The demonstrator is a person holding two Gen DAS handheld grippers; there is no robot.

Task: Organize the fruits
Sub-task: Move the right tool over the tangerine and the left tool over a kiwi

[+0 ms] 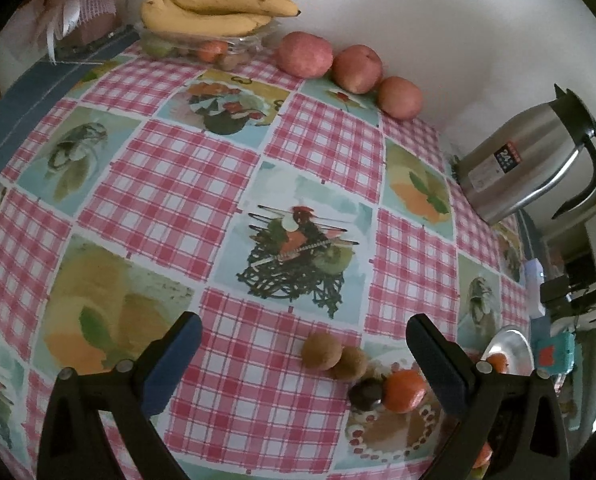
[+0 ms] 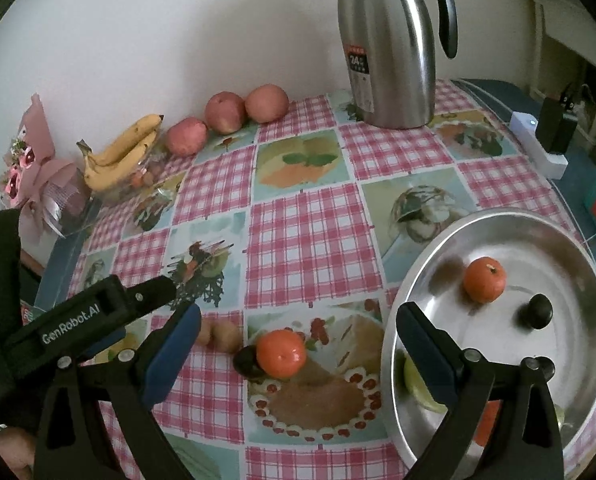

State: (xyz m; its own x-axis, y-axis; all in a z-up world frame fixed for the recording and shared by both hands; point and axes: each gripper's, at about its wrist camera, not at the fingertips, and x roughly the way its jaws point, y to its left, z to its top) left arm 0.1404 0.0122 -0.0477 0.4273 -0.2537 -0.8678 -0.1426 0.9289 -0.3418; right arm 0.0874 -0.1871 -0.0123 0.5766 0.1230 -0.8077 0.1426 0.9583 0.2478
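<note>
Table [image 2: 310, 236] under a checked cloth, backed by a wall. Steel basin [image 2: 494, 224] near the right edge, holding a tangerine [image 2: 484, 285], a dark plum [image 2: 536, 311] just beside it, a green fruit [image 2: 416, 380] at the near rim and more orange behind the right finger. Steel jug [image 2: 386, 48] upright at the back right. Along the back edge, three apples [image 2: 225, 112] in a row, then bananas [image 2: 117, 156] lying atop a clear tray [image 1: 233, 46] of small fruit, with a pink bouquet [image 2: 33, 168] at the back left corner.

Right gripper [image 2: 298, 348] spread wide, holding nothing; loose tangerine [image 2: 281, 353] between its fingers on the cloth, a dark plum [image 2: 245, 362] touching it on the left, two brown fruits [image 2: 221, 336] just beyond, near the left finger.

Left gripper [image 1: 304, 354] also spread and holding nothing; in its view, the brown fruits [image 1: 332, 356] lie between the fingers, the tangerine [image 1: 404, 391] and plum [image 1: 366, 394] close by the right finger.
</note>
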